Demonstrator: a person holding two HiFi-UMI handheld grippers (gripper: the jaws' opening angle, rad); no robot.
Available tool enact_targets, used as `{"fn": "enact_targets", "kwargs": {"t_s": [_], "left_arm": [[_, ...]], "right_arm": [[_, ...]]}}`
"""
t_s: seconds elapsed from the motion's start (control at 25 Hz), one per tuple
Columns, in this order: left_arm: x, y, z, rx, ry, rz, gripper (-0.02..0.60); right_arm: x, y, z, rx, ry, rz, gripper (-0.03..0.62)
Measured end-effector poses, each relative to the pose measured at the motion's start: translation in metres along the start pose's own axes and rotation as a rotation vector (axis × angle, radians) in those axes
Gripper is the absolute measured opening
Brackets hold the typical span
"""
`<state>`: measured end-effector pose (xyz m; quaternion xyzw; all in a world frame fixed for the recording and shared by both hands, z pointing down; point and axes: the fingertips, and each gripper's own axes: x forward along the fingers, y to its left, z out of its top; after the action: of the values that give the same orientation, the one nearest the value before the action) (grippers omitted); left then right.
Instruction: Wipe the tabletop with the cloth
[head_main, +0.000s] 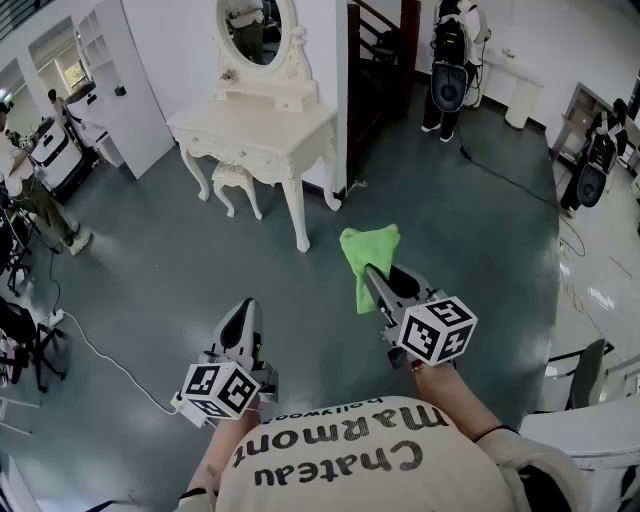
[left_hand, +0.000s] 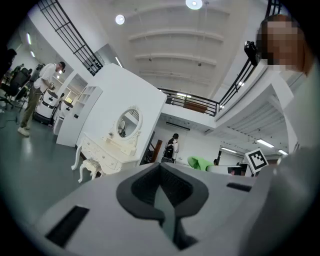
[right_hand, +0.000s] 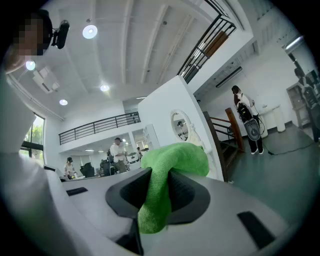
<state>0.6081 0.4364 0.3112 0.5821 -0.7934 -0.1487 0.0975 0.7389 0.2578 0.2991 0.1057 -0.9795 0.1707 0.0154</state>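
The white dressing table (head_main: 258, 126) stands well ahead on the grey floor (head_main: 170, 265), and the cloth is nowhere near its top, so wiping looks not yet begun. The green cloth (head_main: 368, 252) is clamped in the right gripper (head_main: 372, 276), bunched past the jaw tips, likely carried ready for the tabletop. The left gripper (head_main: 243, 308) has its jaws together on nothing, held low, probably idle
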Motion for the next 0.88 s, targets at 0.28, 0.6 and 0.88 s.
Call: {"fn": "enact_targets", "kwargs": {"t_s": [0.28,0.6,0.88], "left_arm": [[-0.006,0.018,0.008,-0.011,-0.001,-0.009,0.006],[-0.021,0.048,0.001,-0.037,0.004,-0.018,0.006],[-0.017,0.085,-0.014,-0.107,0.041,0.042,0.006]], "right_arm": [[0.013,0.014,-0.005,0.010,0.002,-0.005,0.104],[0.031,0.029,-0.032,0.030,0.034,-0.027,0.104],[0.063,0.022,-0.049,0.070,0.086,-0.028,0.105]]}}
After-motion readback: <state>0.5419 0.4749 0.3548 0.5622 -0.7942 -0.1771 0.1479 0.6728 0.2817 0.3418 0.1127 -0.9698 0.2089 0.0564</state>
